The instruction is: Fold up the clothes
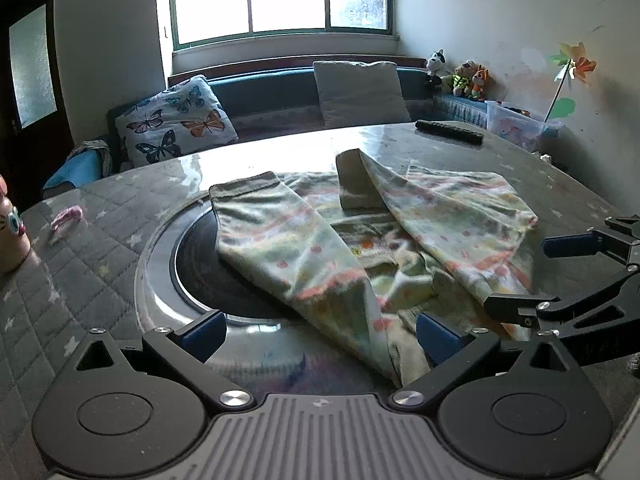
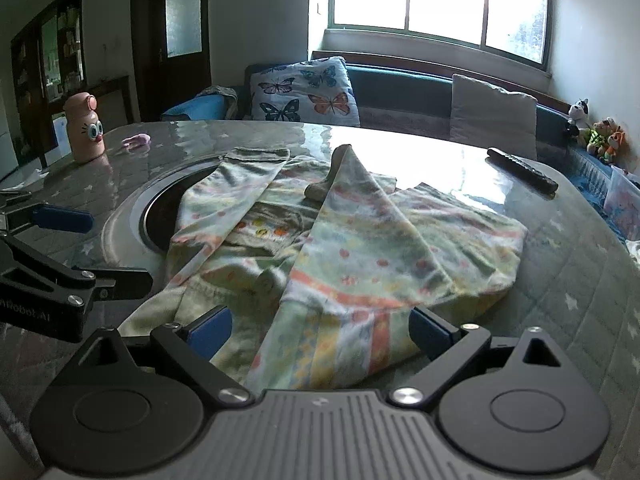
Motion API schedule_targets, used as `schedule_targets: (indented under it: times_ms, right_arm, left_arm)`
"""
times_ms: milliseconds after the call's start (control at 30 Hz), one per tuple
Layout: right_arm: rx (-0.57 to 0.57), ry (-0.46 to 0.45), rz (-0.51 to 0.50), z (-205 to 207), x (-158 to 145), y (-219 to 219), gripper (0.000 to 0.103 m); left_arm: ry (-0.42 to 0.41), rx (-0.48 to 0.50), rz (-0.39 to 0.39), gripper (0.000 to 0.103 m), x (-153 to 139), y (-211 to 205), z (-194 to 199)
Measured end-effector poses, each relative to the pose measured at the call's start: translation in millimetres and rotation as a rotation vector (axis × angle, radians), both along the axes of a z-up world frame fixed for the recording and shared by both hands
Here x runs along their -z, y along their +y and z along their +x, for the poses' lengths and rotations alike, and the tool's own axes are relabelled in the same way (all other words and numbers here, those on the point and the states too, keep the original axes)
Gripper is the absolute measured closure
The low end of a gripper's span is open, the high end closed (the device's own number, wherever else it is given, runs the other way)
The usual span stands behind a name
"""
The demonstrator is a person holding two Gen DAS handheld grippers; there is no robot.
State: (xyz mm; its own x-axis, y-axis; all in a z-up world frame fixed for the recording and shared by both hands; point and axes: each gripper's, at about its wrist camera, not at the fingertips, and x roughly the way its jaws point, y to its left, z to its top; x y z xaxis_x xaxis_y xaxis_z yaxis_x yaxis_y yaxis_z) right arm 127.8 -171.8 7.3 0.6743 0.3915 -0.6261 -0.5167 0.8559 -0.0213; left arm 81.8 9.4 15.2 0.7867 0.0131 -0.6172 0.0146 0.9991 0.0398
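A pale patterned long-sleeved top [image 1: 360, 240] [image 2: 344, 248] lies on the round table, both sleeves folded inward across its body. The right sleeve's cuff stands up in a peak. My left gripper [image 1: 320, 334] is open at the near hem, with the cloth's near corner lying between its blue pads. My right gripper [image 2: 320, 330] is open too, straddling the near hem of the garment. Each gripper shows in the other's view: the right gripper [image 1: 532, 276] at the right edge, the left gripper [image 2: 104, 248] at the left edge, both with jaws apart.
The table [image 1: 100, 240] has a quilted cover under glass and a round recessed centre [image 1: 192, 268] partly under the garment. A remote [image 1: 448, 131] lies at the far edge, a pink bottle [image 2: 85, 128] and small pink item [image 2: 136, 141] at the left. A cushioned bench stands behind.
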Motion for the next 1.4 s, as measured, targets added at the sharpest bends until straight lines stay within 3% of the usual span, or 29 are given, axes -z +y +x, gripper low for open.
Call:
schedule_targets:
  times_ms: [233,500,1000,1200,1333,1400]
  right_arm:
    - [0.014,0.024,-0.007,31,1,6,0.009]
    - [0.019,0.049,0.009,83,-1,13,0.02]
    - [-0.016,0.065,-0.004,188,4,54,0.037]
    - [-0.036,0.077,-0.028,227,13,74,0.054]
    - [-0.026,0.098,-0.035,236,24,72,0.085]
    - [-0.016,0.09,-0.016,234,22,64,0.094]
  left_arm:
    - [0.012,0.006,0.023,0.003,-1,0,30]
    - [0.031,-0.002,0.02,0.016,-2,5,76]
    - [0.101,-0.053,-0.004,0.026,17,28,174]
    - [0.135,-0.04,-0.019,0.033,28,33,190]
    - [0.141,-0.027,-0.021,0.033,31,33,194]
    - [0.148,-0.024,-0.014,0.037,32,32,199]
